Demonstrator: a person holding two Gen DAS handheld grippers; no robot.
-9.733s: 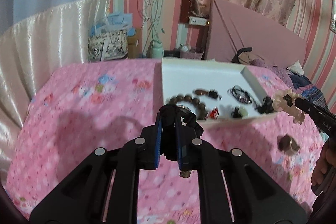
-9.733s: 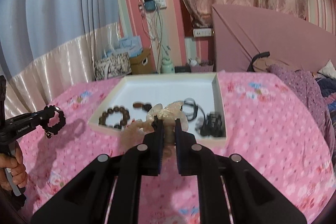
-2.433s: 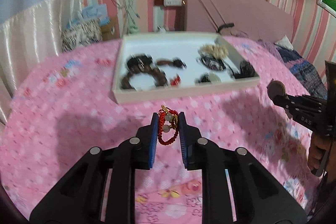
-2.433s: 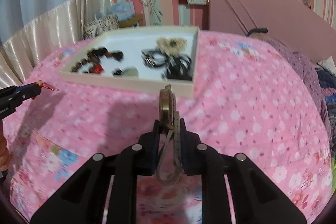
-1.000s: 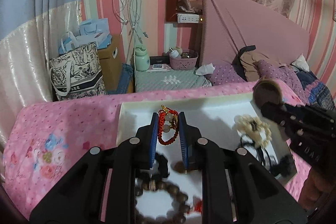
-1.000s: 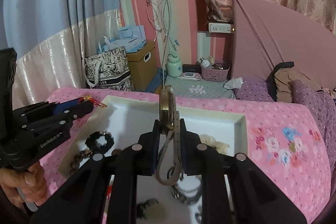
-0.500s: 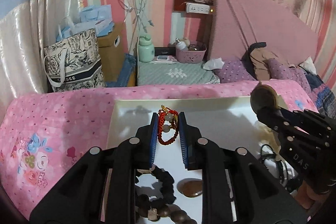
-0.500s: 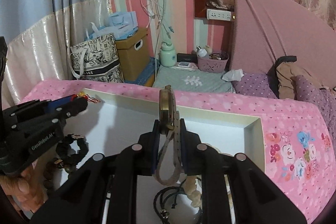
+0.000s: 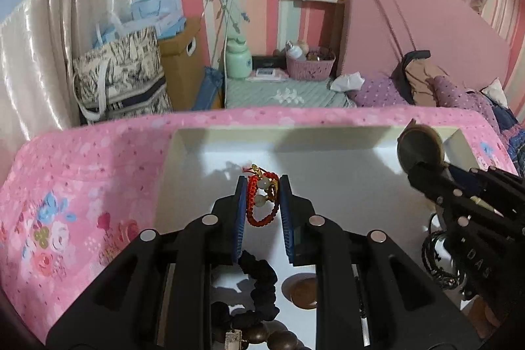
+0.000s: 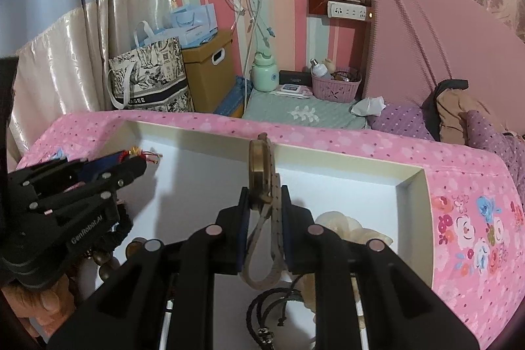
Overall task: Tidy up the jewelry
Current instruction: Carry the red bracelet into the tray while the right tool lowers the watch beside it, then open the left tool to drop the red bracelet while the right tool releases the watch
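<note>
My left gripper (image 9: 262,187) is shut on a red cord bracelet (image 9: 261,200) with pale beads and a gold charm, held above the back left part of the white tray (image 9: 229,133). My right gripper (image 10: 264,195) is shut on a brass watch (image 10: 257,168) with a beige strap hanging between the fingers, above the tray's (image 10: 328,153) middle. The watch (image 9: 420,148) and right gripper also show at the right of the left wrist view. The left gripper (image 10: 137,161) shows at the left of the right wrist view.
In the tray lie a black scrunchie (image 9: 262,284), brown wooden beads (image 9: 272,338), a brown oval stone (image 9: 303,291), black cord bracelets (image 10: 272,310) and a cream flower piece (image 10: 344,227). The tray sits on a pink floral cloth (image 9: 82,186). A bag, boxes and a bed lie beyond.
Both grippers have moved forward and lower over the tray, each still holding its piece. The tray's back wall is nearer.
</note>
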